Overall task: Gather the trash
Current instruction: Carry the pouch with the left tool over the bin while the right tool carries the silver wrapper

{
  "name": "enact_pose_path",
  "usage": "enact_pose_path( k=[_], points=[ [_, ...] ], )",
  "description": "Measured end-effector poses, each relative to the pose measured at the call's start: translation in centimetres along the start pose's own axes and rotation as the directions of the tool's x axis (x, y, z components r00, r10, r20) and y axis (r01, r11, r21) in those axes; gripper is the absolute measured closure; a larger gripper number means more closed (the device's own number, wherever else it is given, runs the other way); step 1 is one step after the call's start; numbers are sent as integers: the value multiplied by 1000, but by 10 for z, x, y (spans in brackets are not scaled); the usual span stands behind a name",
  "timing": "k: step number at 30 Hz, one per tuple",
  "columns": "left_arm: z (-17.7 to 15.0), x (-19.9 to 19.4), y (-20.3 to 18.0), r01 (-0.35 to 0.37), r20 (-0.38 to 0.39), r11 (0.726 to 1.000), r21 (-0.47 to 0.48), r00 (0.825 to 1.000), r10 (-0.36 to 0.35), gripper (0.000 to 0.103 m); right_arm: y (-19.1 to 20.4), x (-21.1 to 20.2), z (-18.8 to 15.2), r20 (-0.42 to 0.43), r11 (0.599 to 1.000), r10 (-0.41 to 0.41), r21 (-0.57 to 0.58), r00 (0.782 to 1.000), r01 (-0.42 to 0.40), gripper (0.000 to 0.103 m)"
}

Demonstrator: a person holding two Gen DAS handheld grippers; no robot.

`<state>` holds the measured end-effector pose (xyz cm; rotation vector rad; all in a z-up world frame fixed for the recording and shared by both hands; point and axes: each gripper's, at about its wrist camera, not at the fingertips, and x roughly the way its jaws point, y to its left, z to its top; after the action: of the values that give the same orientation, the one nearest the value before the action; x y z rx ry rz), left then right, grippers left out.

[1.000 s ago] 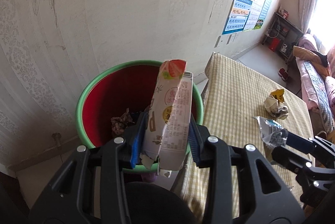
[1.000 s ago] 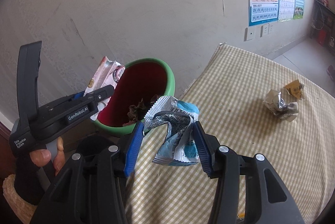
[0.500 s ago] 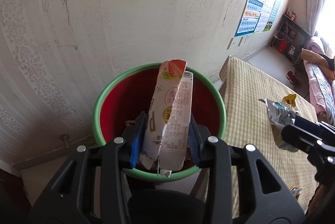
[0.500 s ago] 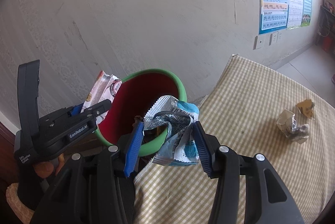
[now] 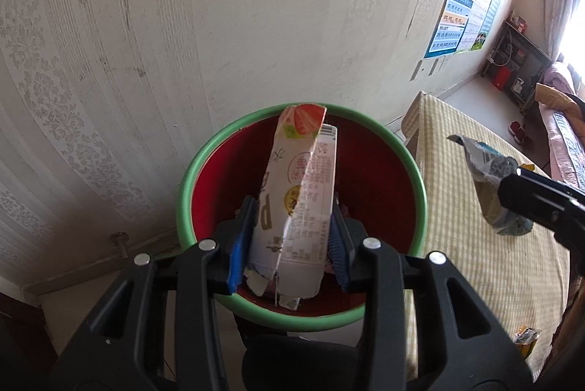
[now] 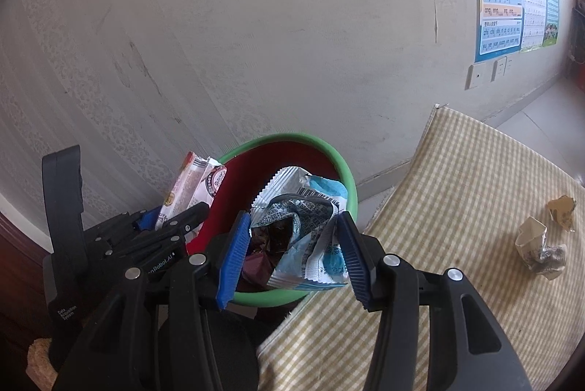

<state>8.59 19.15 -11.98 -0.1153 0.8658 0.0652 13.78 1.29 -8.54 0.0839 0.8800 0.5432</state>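
Note:
My left gripper (image 5: pixel 289 244) is shut on a long white and pink snack wrapper (image 5: pixel 299 193) and holds it upright over the red bin with a green rim (image 5: pixel 420 193). My right gripper (image 6: pixel 292 255) is shut on a crumpled blue and silver wrapper (image 6: pixel 307 226), held over the near edge of the bin (image 6: pixel 347 179). Dark trash lies in the bin's bottom. The right gripper and its wrapper (image 5: pixel 490 186) show at the right of the left wrist view. The left gripper and its wrapper (image 6: pixel 193 190) show at the left of the right wrist view.
A table with a yellow checked cloth (image 6: pixel 457 208) stands right of the bin. Two crumpled scraps (image 6: pixel 541 244) lie on it at the right. A yellow wrapper (image 5: pixel 526 343) lies near the table's front edge. The patterned wall (image 5: pixel 182 25) is close behind the bin.
Both grippers moved left from over the table toward the bin, each keeping its wrapper. The bin now sits centred under the left gripper and under the right gripper's wrapper.

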Motion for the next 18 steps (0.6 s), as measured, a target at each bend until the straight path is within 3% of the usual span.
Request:
enact_pose_path(
  k=[18],
  points=[
    [-1,21,11,-16,-28,1000,-5,999,16,67,3,25,2,-27,1000,26,12,999,-26,53]
  ],
)
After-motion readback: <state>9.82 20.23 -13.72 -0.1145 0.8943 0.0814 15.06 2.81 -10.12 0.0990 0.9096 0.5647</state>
